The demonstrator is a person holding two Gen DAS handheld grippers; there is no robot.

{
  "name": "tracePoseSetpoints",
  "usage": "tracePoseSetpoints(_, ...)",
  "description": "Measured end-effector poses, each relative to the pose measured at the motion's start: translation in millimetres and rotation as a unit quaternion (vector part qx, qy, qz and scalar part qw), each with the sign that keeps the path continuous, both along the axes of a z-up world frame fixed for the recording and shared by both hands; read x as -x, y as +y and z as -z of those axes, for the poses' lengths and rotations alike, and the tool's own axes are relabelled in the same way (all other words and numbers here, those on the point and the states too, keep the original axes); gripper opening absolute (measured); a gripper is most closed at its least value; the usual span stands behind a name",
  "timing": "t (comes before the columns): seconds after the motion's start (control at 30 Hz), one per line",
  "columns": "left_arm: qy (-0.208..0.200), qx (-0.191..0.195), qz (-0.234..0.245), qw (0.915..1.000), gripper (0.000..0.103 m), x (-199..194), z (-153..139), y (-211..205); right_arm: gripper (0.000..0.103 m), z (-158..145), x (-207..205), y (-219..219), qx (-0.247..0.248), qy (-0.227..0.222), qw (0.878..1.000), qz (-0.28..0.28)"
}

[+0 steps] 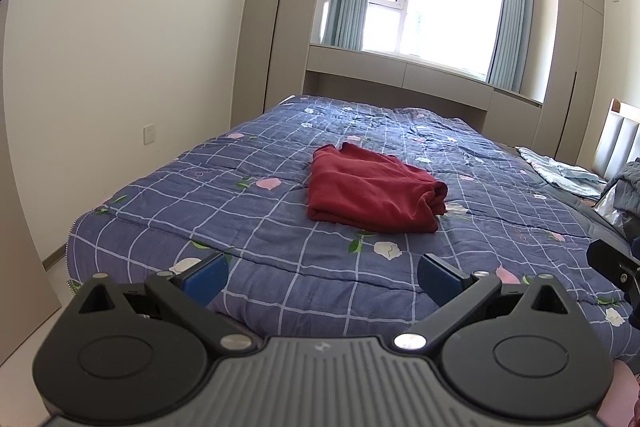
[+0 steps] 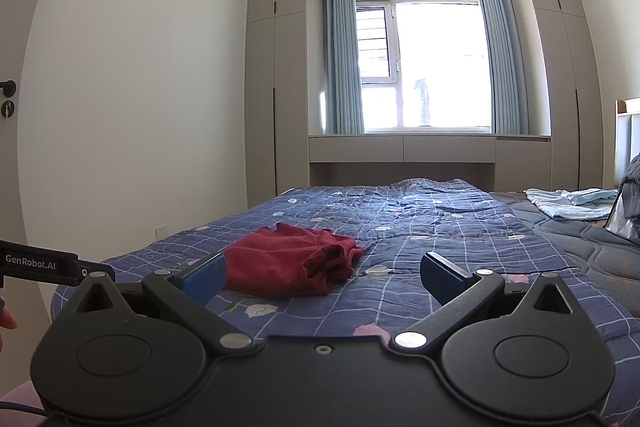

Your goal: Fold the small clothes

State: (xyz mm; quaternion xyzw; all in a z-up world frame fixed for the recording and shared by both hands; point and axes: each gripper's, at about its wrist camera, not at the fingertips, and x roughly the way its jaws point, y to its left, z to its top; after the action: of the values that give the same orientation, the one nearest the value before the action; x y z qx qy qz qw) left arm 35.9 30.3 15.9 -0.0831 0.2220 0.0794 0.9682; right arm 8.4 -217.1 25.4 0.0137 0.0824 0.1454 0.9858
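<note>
Both grippers point(image 1: 322, 279) point(image 2: 323, 277) agape, clear of folded red garment point(image 1: 372, 193).

Black left gripper point(image 1: 322, 277) (blue pads point(image 1: 208, 277)), silver screws.

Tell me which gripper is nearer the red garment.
Probably right. The right gripper sits low with the red garment just past its jaws, toward the left one. The left gripper hovers farther back. Both are open.

A bright window point(image 2: 424, 67) with blue curtains point(image 2: 340, 55) fills the far wall, flanked by tall beige wardrobes point(image 2: 274, 83). A bed point(image 2: 460, 247) under a blue checked floral quilt point(image 1: 240, 195) stands near. The left wall point(image 2: 140, 87) is plain white.
</note>
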Motion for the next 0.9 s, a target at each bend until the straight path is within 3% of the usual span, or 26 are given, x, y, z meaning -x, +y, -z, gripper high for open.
tracePoseSetpoints(0.9,0.003,0.003,-0.002,1.0000,0.103,0.6,-0.9,-2.2,0.103,2.2,-1.5,1.1,0.000,0.002,1.000,0.000)
